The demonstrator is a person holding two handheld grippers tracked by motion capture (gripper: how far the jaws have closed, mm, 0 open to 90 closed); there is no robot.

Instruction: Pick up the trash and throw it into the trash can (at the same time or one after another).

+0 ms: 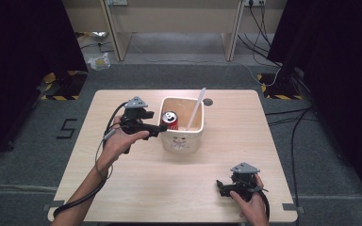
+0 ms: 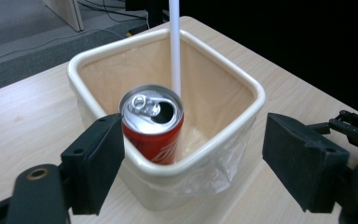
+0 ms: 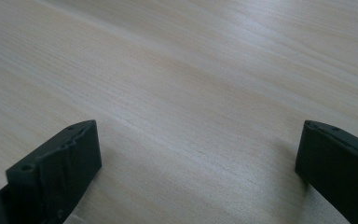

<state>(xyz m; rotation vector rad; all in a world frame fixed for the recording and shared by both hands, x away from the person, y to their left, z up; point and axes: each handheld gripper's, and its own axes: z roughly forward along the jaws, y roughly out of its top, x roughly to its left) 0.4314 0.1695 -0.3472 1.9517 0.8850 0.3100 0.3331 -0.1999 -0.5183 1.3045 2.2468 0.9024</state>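
The pale wooden table [image 1: 179, 183] carries a cream square bin [image 2: 216, 154] with a clear liner, set toward its far middle. Inside the bin stand 1 red soda can [image 2: 156, 135], upright in the corner nearest the left tool [image 2: 193, 158], and 1 white stick [image 2: 175, 46] leaning against the far wall. The left tool is open, its jaws straddling the bin's near wall without touching the can. The right tool [image 3: 198, 163] rests open on the table's near right.
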